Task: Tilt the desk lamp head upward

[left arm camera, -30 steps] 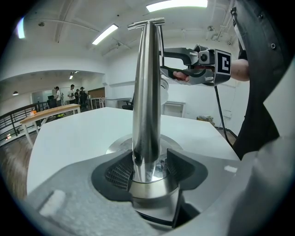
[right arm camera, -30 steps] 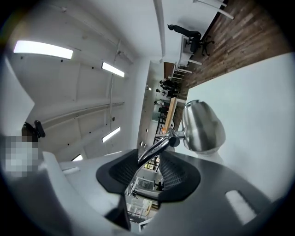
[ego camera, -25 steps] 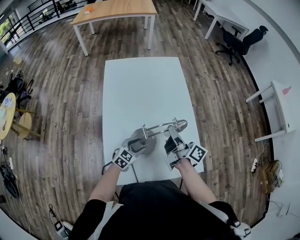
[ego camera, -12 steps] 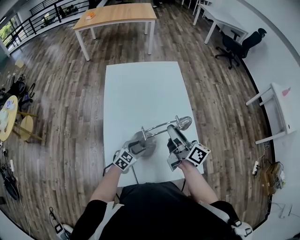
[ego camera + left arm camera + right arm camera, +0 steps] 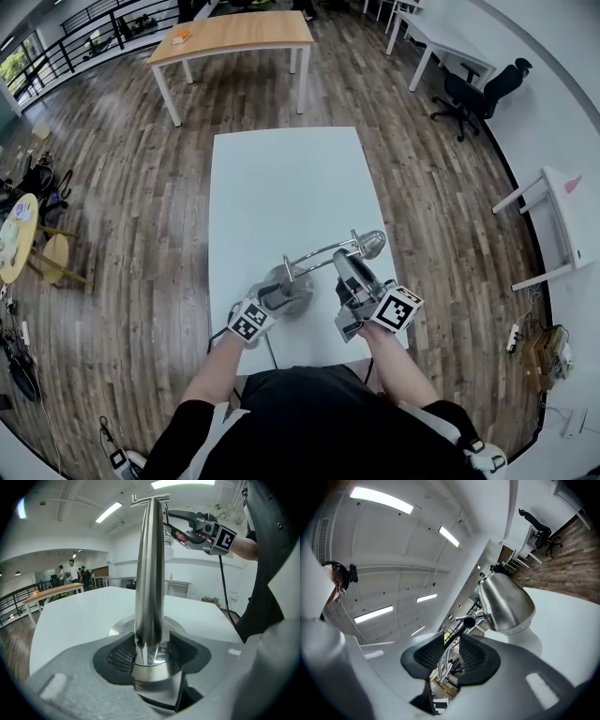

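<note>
where the desk lamp [image 5: 292, 281] stands at the near end of the white table [image 5: 281, 178], the left gripper [image 5: 151, 651] is clamped on its upright post [image 5: 150, 573] just above the base, and the right gripper [image 5: 452, 656], jaws just closing, pinches the thin arm [image 5: 319, 255] behind the lamp head [image 5: 506, 604]; around lie wood floor [image 5: 141, 187], a wooden table [image 5: 234, 33] beyond, a black office chair [image 5: 473, 89] far right

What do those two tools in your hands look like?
Both pale grey: the left gripper and right gripper each end in two black ribbed pads and carry a white cube with black square markers. A black cable trails from the right one. The sleeves are black.
</note>
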Demonstrator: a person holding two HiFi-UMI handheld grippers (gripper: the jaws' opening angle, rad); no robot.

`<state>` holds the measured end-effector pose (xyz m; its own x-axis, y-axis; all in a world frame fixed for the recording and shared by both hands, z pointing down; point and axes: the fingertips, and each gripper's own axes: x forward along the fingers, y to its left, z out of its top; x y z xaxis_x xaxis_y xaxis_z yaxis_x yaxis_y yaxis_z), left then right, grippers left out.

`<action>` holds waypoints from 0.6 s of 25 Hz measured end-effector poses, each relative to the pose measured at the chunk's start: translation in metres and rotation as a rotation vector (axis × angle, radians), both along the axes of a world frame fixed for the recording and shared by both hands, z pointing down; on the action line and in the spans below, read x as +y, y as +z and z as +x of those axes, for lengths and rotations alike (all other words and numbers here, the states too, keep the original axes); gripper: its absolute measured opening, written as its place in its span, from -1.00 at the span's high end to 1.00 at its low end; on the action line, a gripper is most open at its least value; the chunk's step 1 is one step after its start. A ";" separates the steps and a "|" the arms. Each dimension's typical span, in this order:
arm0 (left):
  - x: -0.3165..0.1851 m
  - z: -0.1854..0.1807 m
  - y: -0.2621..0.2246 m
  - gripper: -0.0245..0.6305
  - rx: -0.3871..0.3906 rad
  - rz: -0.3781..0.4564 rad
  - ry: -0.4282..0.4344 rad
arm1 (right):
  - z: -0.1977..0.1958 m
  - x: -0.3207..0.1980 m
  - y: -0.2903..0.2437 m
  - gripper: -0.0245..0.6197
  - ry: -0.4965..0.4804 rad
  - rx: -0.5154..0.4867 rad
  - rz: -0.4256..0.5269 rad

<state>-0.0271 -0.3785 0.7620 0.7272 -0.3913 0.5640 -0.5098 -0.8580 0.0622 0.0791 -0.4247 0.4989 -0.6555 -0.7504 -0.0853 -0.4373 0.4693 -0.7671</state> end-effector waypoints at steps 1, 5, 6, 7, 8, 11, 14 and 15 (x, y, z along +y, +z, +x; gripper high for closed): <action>0.000 0.000 0.000 0.19 -0.001 0.000 0.001 | -0.001 0.000 -0.002 0.63 -0.003 0.007 0.012; 0.000 -0.001 0.001 0.19 0.001 0.000 -0.001 | -0.003 0.001 -0.005 0.63 0.001 0.054 0.028; 0.000 -0.001 0.001 0.19 0.002 0.000 -0.001 | -0.003 0.001 -0.005 0.63 0.001 0.063 0.029; 0.001 0.000 0.001 0.19 0.003 -0.001 -0.001 | -0.003 0.001 -0.006 0.63 0.000 0.071 0.031; 0.001 0.000 0.001 0.19 0.003 -0.002 -0.001 | -0.003 0.002 -0.007 0.63 -0.002 0.077 0.035; 0.002 -0.001 0.001 0.19 0.002 -0.003 0.001 | -0.006 0.003 -0.010 0.63 -0.008 0.098 0.052; 0.001 0.000 0.000 0.19 0.002 -0.002 -0.001 | -0.010 0.003 -0.018 0.64 -0.017 0.119 0.082; 0.000 0.000 0.000 0.19 0.001 -0.002 -0.002 | -0.011 0.003 -0.021 0.66 -0.020 0.129 0.095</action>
<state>-0.0274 -0.3784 0.7619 0.7272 -0.3915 0.5638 -0.5115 -0.8568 0.0647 0.0679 -0.4217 0.4783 -0.6807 -0.7292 -0.0698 -0.5188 0.5472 -0.6568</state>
